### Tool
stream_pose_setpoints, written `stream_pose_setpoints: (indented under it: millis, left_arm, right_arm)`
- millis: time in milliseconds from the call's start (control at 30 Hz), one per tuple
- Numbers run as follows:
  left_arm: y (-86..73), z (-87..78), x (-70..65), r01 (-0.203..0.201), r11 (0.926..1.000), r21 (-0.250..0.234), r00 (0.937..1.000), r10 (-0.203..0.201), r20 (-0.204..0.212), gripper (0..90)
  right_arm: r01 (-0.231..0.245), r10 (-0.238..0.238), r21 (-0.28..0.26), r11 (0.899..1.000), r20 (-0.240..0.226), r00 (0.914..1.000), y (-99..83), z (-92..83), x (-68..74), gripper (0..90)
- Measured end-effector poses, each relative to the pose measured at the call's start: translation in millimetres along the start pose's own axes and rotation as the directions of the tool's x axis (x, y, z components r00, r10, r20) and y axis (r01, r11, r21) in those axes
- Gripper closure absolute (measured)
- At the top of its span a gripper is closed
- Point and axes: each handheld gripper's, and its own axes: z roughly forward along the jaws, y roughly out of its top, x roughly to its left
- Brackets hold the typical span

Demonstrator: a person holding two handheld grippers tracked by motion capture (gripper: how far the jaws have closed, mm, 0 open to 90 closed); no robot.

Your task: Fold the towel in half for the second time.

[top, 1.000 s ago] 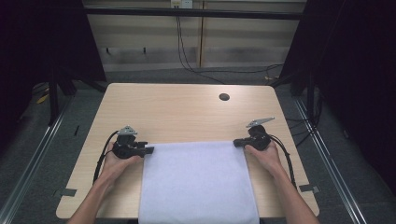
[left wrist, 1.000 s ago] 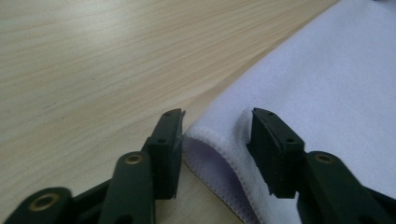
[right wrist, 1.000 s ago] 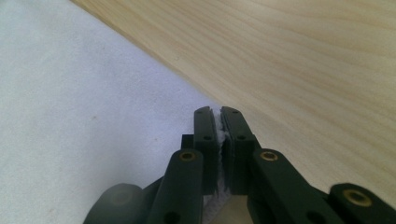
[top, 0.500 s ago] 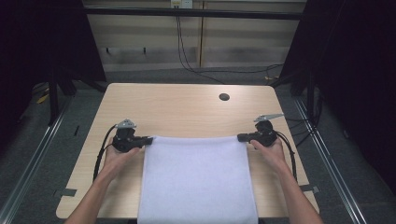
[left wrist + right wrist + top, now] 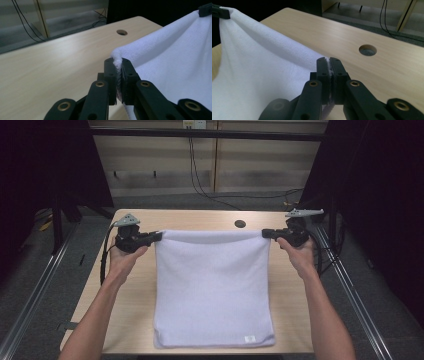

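Above the wooden table (image 5: 200, 220), a white towel (image 5: 212, 285) hangs stretched between two hand-held grippers. Left gripper (image 5: 159, 236): jaws have just been closing and now pinch the towel's far left corner, cloth visibly sandwiched between the pads. Right gripper (image 5: 265, 233): jaws clamped on the far right corner. Top edge sags slightly between them. Near hem lies on the table's near edge, small label (image 5: 249, 338) at its right. Round cable hole (image 5: 240, 224) just beyond the towel.

Bare table (image 5: 200, 220) beyond the stretched towel (image 5: 212, 285); possibly only a cable hole (image 5: 240, 224) there.
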Motion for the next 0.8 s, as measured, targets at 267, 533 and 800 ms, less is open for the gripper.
stream_pose_setpoints:
  millis: [267, 533, 800]
  left_arm:
    - [4.4, -10.3, -5.6, -0.042, 0.9989, -0.019, 0.9991, 0.042, 0.003, 85.8]
    - [-27.7, -35.2, -27.4, -0.038, 0.9987, -0.035, 0.9981, 0.04, 0.048, 86.0]
    - [-58.4, -47.6, -47.3, -0.059, 0.9982, -0.015, 0.9958, 0.059, 0.07, 85.8]
  right_arm:
    - [0.02, -0.02, -0.045, 0.999, -0.016, 0.9997, 6.7, -11.3, 3.9, 87.9]
    - [0.063, -0.065, -0.035, 0.997, -0.06, 0.9961, -22.8, -31.3, 22.2, 87.9]
    - [0.084, -0.084, -0.008, 0.996, -0.1, 0.9915, -52.4, -44.2, 36.8, 87.8]
